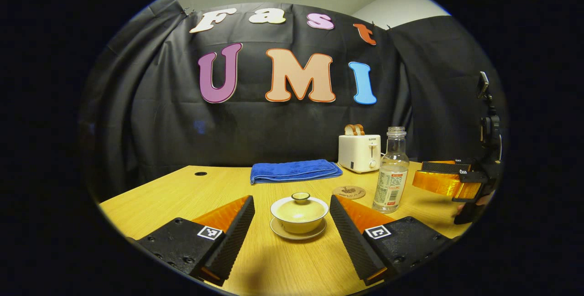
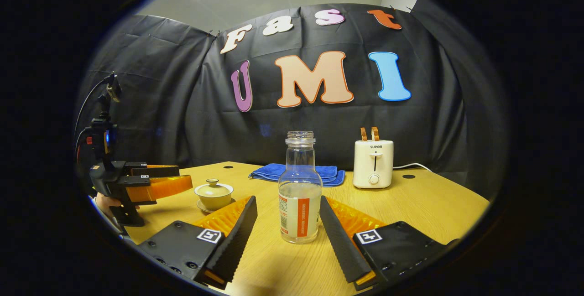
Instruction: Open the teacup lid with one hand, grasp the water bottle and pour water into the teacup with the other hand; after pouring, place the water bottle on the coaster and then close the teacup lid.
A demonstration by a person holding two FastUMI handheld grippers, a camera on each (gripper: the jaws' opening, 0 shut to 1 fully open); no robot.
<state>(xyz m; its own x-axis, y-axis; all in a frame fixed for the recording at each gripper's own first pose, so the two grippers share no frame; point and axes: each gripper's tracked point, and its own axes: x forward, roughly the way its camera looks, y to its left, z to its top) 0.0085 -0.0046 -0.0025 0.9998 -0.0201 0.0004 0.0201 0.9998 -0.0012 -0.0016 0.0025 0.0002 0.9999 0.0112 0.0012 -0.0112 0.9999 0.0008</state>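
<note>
A cream teacup (image 1: 299, 216) on a saucer, its lid (image 1: 299, 206) on, stands just ahead of my left gripper (image 1: 292, 205), whose open fingers flank it without touching. The same teacup (image 2: 213, 194) appears small at the left of the right gripper view. A clear uncapped water bottle (image 2: 299, 195), partly filled, stands upright between the spread fingers of my right gripper (image 2: 288, 205), which is open. From the left gripper view, that bottle (image 1: 390, 170) is right of the cup, with a round coaster (image 1: 349, 192) beside it.
A folded blue towel (image 1: 294, 170) lies behind the cup. A white toaster (image 1: 359, 152) with toast stands at the back right of the wooden table (image 1: 182, 195). The black cloth wall closes off the back.
</note>
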